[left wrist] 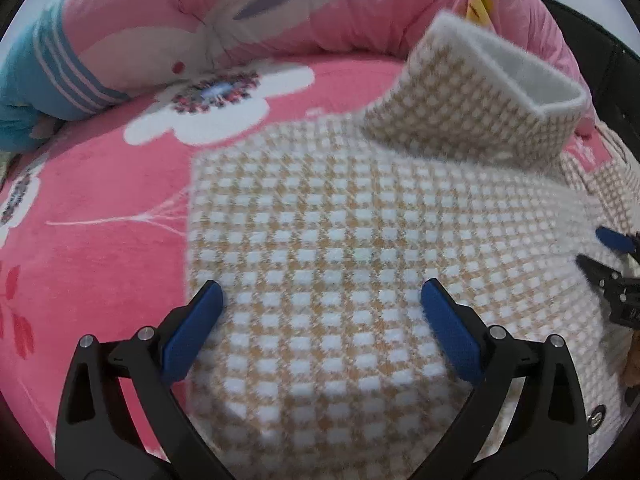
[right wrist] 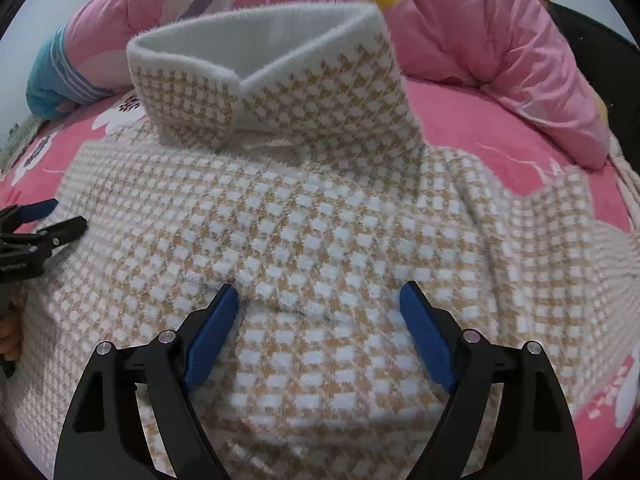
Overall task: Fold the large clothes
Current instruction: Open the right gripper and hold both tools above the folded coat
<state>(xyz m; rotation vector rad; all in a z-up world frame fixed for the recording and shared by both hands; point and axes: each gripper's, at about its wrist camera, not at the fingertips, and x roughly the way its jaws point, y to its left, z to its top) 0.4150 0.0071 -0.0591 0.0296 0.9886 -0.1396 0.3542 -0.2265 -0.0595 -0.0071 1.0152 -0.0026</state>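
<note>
While sweater (right wrist: 320, 220) lies flat, right gripper (right wrist: 320, 300) spread above it

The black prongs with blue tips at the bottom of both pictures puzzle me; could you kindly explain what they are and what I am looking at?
They are the jaws of two hand-held grippers; a person holds one in each hand. Each picture comes from a camera on one gripper, looking along its jaws. The left gripper and the right gripper both stand open above a tan-and-white checked sweater with an upright collar. It lies on a pink flowered blanket, with a pink quilt behind. Nothing is held.
</note>
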